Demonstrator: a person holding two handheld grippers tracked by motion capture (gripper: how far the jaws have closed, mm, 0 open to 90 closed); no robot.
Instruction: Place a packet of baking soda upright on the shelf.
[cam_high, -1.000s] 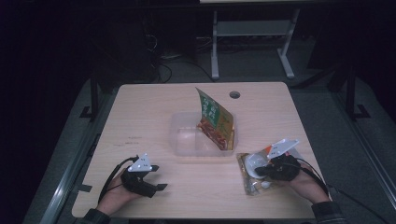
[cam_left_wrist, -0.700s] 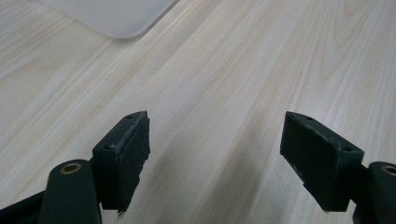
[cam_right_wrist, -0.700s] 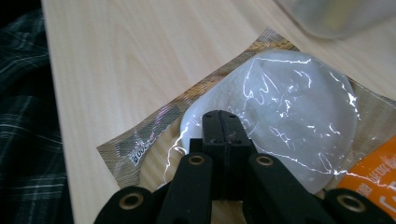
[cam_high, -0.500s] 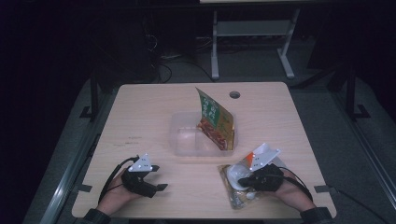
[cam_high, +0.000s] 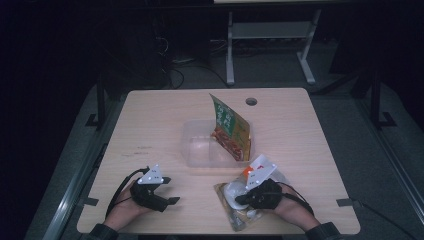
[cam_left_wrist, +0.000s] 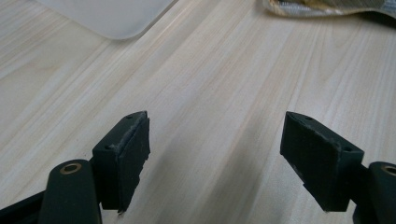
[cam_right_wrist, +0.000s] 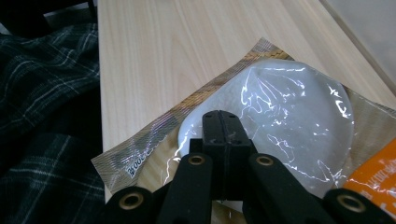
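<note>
The packet (cam_right_wrist: 280, 107) is a clear-fronted plastic wrapper with a gold-striped border and an orange patch, holding one round white cake. It lies flat on the table (cam_high: 150, 115), lower centre-right in the high view. The right gripper (cam_right_wrist: 219, 122) sits over it with jaws pressed together; whether they pinch the film I cannot tell. The left gripper (cam_left_wrist: 215, 154), lower left, has its jaws spread and grasps nothing. One tub (cam_high: 200, 150) at centre holds one green pouch (cam_high: 230, 127), standing tilted.

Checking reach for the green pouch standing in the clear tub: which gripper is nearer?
Right. The right gripper sits on a clear-wrapped packet, just below the green pouch and clear tub. The left gripper rests farther off, toward the table's near left.
</note>
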